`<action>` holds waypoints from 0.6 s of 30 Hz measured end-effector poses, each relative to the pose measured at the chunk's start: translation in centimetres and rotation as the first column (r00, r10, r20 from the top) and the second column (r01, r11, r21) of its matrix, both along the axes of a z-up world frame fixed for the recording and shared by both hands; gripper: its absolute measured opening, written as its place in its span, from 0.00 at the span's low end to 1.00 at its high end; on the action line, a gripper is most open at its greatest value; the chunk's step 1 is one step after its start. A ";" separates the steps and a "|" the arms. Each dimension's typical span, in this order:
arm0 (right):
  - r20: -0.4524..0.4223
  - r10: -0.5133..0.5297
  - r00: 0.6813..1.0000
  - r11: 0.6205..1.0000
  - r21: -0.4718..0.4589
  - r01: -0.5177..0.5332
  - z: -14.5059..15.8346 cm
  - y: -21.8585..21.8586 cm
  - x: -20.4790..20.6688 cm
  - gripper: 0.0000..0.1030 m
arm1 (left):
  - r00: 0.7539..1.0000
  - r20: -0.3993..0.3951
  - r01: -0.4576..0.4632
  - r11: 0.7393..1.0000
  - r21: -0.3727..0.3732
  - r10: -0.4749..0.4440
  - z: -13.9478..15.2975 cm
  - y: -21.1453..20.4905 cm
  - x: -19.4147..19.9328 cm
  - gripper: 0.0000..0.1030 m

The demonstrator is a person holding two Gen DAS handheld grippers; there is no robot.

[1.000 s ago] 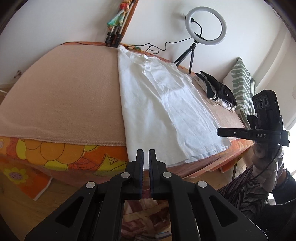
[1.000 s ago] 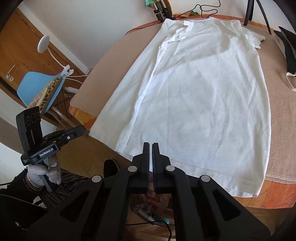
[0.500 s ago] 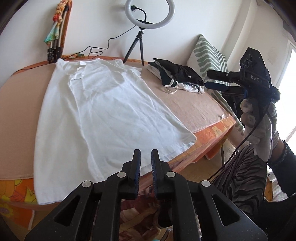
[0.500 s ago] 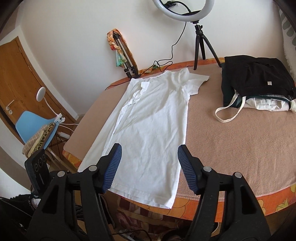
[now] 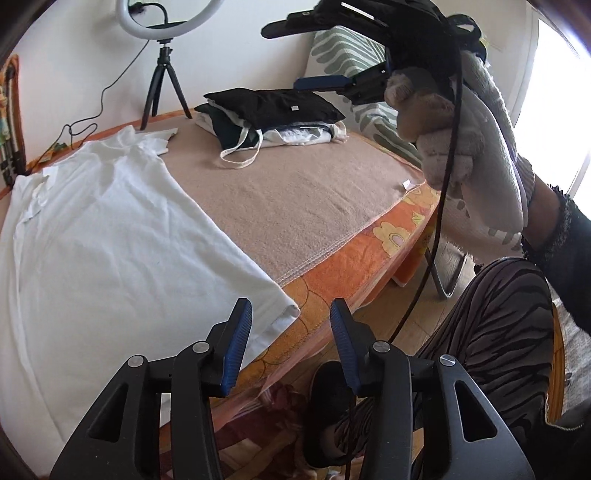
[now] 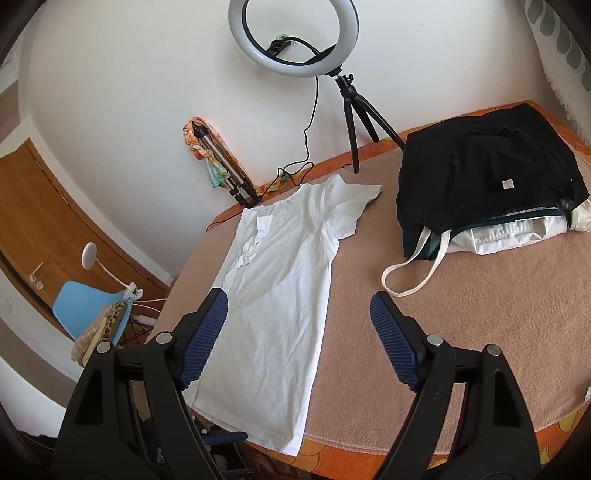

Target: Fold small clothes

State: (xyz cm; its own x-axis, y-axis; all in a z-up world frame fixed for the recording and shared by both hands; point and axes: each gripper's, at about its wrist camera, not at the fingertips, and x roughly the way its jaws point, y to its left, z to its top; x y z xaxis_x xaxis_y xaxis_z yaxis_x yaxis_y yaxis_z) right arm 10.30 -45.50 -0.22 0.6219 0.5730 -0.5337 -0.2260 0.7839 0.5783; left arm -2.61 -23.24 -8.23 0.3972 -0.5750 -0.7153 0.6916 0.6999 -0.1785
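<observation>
White shirt [image 6: 280, 306] lies flat, half-folded lengthwise on the blanket [image 5: 295, 199]; my left gripper [image 5: 291, 343] and right gripper [image 6: 299, 339], pinched shut a second ago, now both gape empty, ready for the next fold.

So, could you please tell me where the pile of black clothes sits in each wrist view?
Left wrist: pile of black clothes upper centre, right of the tripod.
Right wrist: pile upper right.
Shared landmark: ring light at the back wall.
</observation>
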 end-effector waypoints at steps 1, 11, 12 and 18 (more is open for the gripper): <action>-0.011 0.003 1.000 1.000 0.019 -0.002 -0.2 -0.3 1.1 0.80 | 1.000 0.003 -0.002 1.000 0.017 0.001 -0.3 -0.5 0.2 0.42; -0.077 0.058 0.995 0.998 -0.008 -0.059 -2.6 2.0 13.0 0.80 | 1.000 -0.007 -0.005 0.996 0.087 0.006 -2.5 -2.2 0.9 0.41; -0.090 0.059 0.994 0.998 -0.019 -0.061 -3.0 2.4 14.2 0.80 | 1.000 -0.005 -0.011 0.996 0.086 0.011 -2.5 -2.2 1.0 0.41; -0.174 0.064 0.983 0.993 -0.082 -0.080 -6.1 5.4 20.6 0.74 | 0.999 0.042 -0.009 0.996 0.087 0.005 -2.7 -1.9 1.4 0.20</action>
